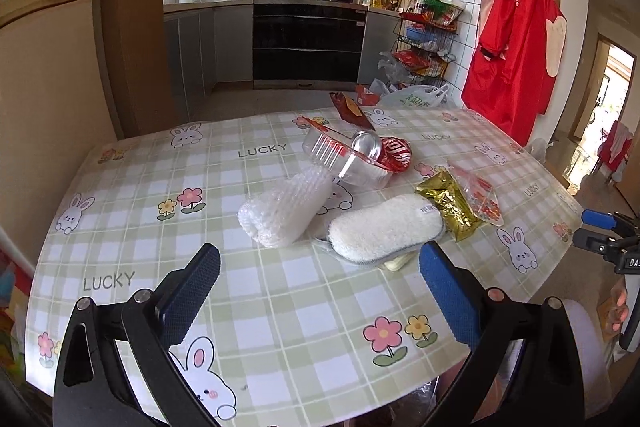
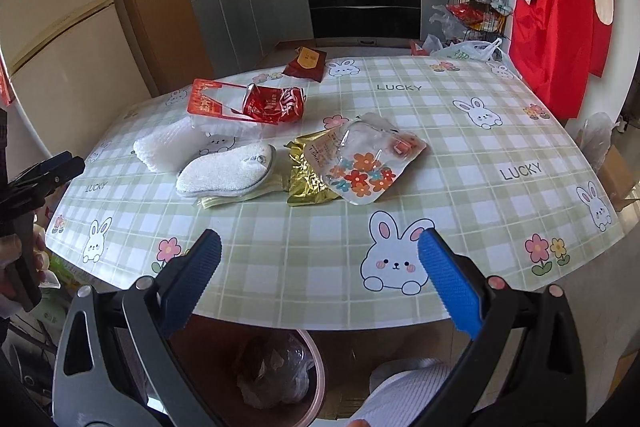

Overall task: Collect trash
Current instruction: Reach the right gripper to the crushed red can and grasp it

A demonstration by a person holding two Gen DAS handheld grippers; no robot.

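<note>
Both tools hover over the near edge of the surface [image 2: 460, 155] with nothing between their pads. The left hand-held gripper [image 1: 320, 287] is spread wide and empty; the right hand-held gripper [image 2: 320, 275] is the same, wide open and holding nothing.

The trash lies ahead of both, grouped mid-surface. Straight ahead of the left tool sit the bubble wrap roll [image 1: 284, 211] and the white fluffy pad [image 1: 384, 227], side by side and near its fingertips. Beyond them is the clear tray [image 1: 340, 159] with a crushed red can [image 1: 384, 151] resting in it. Ahead of the right tool, slightly right, lie the gold foil wrapper [image 2: 308, 179] and the flower-print bag [image 2: 360, 167], overlapping.

A bin [image 2: 276, 379] with a plastic liner sits below the right tool, under the surface edge.

Likely first step: pick the nearest piece. For flat film, come in low and pinch a raised edge; for the roll, close across its narrow width. Take one item at a time to avoid dragging neighbours
</note>
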